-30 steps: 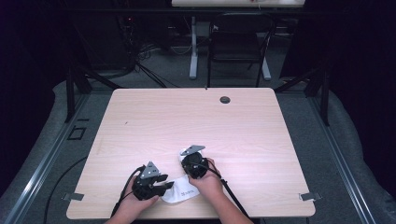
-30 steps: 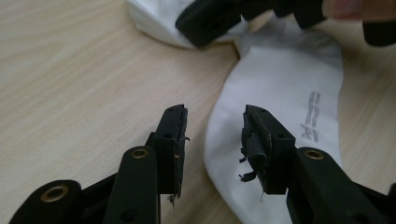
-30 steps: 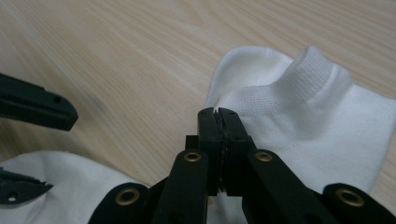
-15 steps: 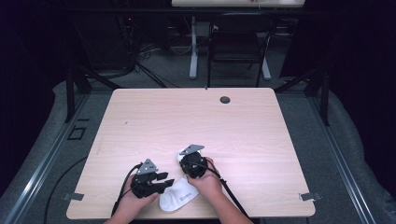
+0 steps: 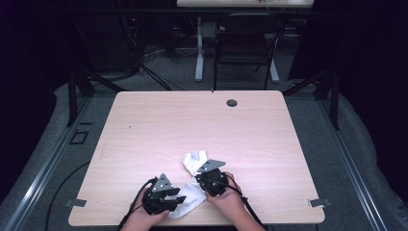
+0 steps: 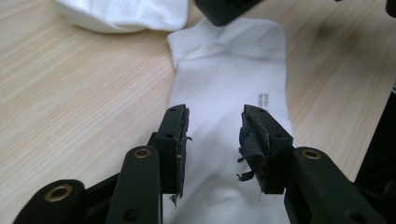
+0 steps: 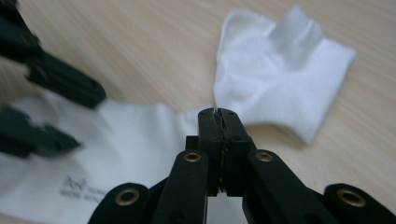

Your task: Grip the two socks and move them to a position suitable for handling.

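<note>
A white sock [image 5: 189, 205] lies flat near the table's front edge, with small printed text on it [image 6: 224, 79]. A bunched white part [image 5: 194, 161] [image 7: 280, 79] lies farther out; I cannot tell whether it is the same sock. My left gripper [image 5: 180, 198] [image 6: 212, 130] hovers open over the flat part, one jaw on each side and the pads off the cloth. My right gripper [image 5: 201, 177] [image 7: 218, 114] is shut, and its tips pinch the sock's fabric where the creases gather [image 6: 224, 28].
The light wood table [image 5: 192, 125] has a dark round grommet [image 5: 232, 102] near its far edge. Both hands work close to the front edge. A dark chair [image 5: 245, 48] and a table leg stand on the floor beyond.
The right gripper has shifted right and nearer the front edge. White fabric now lies spread beyond it toward the table's middle. The left gripper has hardly moved.
</note>
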The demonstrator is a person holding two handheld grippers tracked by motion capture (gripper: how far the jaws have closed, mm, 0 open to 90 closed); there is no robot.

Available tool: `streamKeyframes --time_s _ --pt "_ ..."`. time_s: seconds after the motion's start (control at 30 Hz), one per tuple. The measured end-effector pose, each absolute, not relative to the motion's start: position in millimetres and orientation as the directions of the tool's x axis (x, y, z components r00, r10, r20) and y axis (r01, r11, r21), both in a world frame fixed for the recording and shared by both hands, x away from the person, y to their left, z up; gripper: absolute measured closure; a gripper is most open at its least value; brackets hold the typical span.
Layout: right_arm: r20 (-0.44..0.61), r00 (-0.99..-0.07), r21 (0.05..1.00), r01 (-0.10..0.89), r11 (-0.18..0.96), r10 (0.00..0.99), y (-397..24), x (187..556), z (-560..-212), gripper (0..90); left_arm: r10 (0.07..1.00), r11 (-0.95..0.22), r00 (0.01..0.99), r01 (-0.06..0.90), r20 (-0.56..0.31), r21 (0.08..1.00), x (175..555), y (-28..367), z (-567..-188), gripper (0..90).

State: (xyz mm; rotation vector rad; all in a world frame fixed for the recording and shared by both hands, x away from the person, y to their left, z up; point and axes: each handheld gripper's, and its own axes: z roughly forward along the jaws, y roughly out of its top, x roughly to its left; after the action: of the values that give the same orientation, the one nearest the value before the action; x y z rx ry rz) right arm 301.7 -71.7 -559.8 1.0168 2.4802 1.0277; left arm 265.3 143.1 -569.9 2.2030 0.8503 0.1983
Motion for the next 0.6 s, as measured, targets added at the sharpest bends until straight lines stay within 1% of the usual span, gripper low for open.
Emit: streamKeyframes --time_s 0.1,0.13,0.2,0.23,0.27,0.3,0.33,0.37,0.6 --pt "-0.002 -0.713 0.679 0.514 0.524 0.701 -76 300 -567 89.6 0.643 -0.494 0.756 0.532 -0.124 0.688 266 147 -570 62.3" --pt "-0.001 -0.701 0.664 0.533 0.525 0.714 -81 301 -573 90.0 0.657 -0.484 0.743 0.546 -0.129 0.684 265 150 -570 62.7" --pt "0.018 -0.692 0.671 0.543 0.505 0.722 -86 300 -574 90.0 0.660 -0.499 0.744 0.539 -0.107 0.679 265 152 -570 63.9" --pt "0.015 -0.688 0.670 0.546 0.503 0.725 -87 300 -574 89.9 0.663 -0.510 0.744 0.534 -0.087 0.675 265 153 -572 64.1" --pt "0.015 -0.688 0.670 0.546 0.503 0.725 -87 300 -574 89.9 0.663 -0.510 0.744 0.534 -0.087 0.675 265 153 -572 64.4" --pt "0.008 -0.687 0.655 0.552 0.515 0.727 -90 298 -572 89.9 0.668 -0.518 0.741 0.528 -0.068 0.673 267 153 -575 64.7" --pt "0.014 -0.677 0.659 0.560 0.503 0.736 -90 297 -573 89.9 0.668 -0.518 0.741 0.528 -0.068 0.673 267 153 -575 64.6" --pt "0.022 -0.676 0.654 0.567 0.501 0.736 -92 295 -572 89.9 0.667 -0.526 0.744 0.508 -0.040 0.683 269 153 -576 64.6" --pt "0.033 -0.651 0.646 0.593 0.481 0.758 -100 284 -572 90.0 0.671 -0.514 0.741 0.485 -0.020 0.708 281 149 -579 62.9"
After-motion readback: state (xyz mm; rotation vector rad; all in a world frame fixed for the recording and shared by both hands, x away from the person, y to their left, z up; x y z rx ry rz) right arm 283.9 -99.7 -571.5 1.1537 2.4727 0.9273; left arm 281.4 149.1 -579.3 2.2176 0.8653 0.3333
